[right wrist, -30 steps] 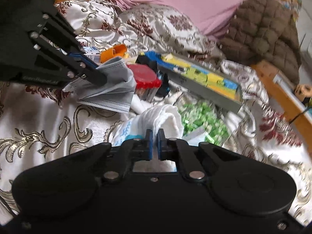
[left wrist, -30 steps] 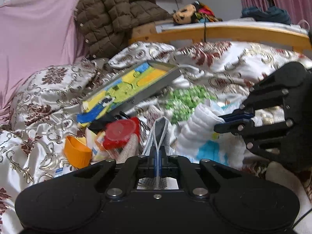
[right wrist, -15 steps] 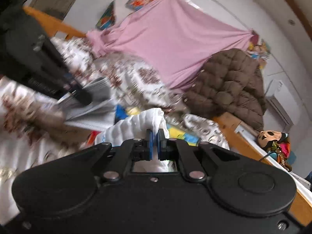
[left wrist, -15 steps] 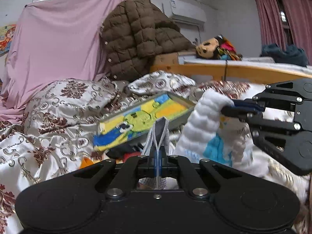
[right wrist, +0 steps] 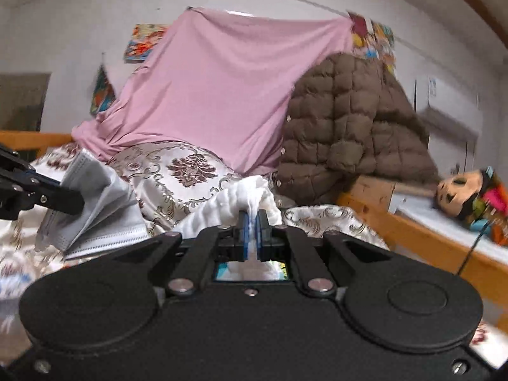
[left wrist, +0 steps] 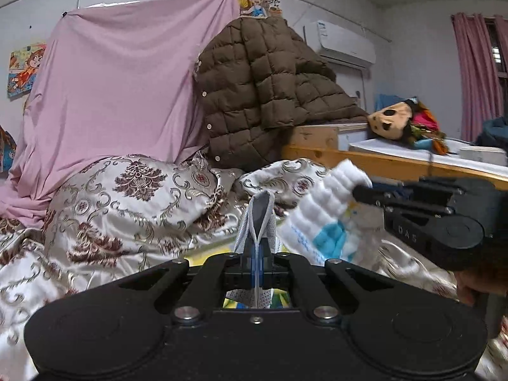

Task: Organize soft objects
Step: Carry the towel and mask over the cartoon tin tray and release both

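We judged the main risk to be a slip: each gripper pinched only a thin edge of limp cloth, so a quick swing or a snag on the quilt (left wrist: 133, 197) could pull either piece free and drop it among the bedding. The two loads also hung close together at the middle of the left wrist view, near enough that they might brush or tangle if the hands drew closer.

Our left gripper (left wrist: 255, 263) was fully closed on the mask (left wrist: 258, 219), whose folded grey body stood up from the jaws at lower centre; in the right wrist view the same mask (right wrist: 92, 203) fanned out at the left edge. Our right gripper (right wrist: 253, 238) was likewise clamped tight, on a bunched edge of the towel (right wrist: 241, 197), white and ribbed. In the left wrist view that towel (left wrist: 327, 219) hung at centre right, its blue print showing, clear of the quilt.

Both grippers pointed roughly level toward the pink sheet (left wrist: 120, 95) and brown jacket (left wrist: 263, 95) at the back. The right one came in from the right edge, a hand (left wrist: 482, 282) gripping it at lower right.
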{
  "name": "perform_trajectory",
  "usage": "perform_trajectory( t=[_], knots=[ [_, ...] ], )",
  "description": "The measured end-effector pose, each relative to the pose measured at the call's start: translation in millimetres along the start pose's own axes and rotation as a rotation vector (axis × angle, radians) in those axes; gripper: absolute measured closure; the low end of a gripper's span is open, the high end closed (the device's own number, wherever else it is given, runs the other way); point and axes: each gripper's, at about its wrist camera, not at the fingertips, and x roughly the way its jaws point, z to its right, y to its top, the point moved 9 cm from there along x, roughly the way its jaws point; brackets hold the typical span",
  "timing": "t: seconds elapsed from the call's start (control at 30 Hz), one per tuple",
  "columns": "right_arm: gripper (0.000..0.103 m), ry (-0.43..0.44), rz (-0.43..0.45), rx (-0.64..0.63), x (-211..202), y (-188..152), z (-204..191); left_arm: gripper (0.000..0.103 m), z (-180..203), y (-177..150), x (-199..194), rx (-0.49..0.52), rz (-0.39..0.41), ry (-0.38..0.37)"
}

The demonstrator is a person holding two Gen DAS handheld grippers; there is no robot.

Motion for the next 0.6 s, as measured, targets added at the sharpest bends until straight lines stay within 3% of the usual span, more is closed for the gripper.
perform_trajectory(
  t=[0.3, 0.6],
  knots=[
    [0.103, 0.005, -0.164, 0.26, 84, -61, 69, 0.102, 23, 8, 131, -0.038, -0.07, 0.036],
    [0.103, 0.011, -0.343, 0.391, 125, -127, 128, 0.102, 43, -29, 202, -0.152, -0.229, 0.04]
  ],
)
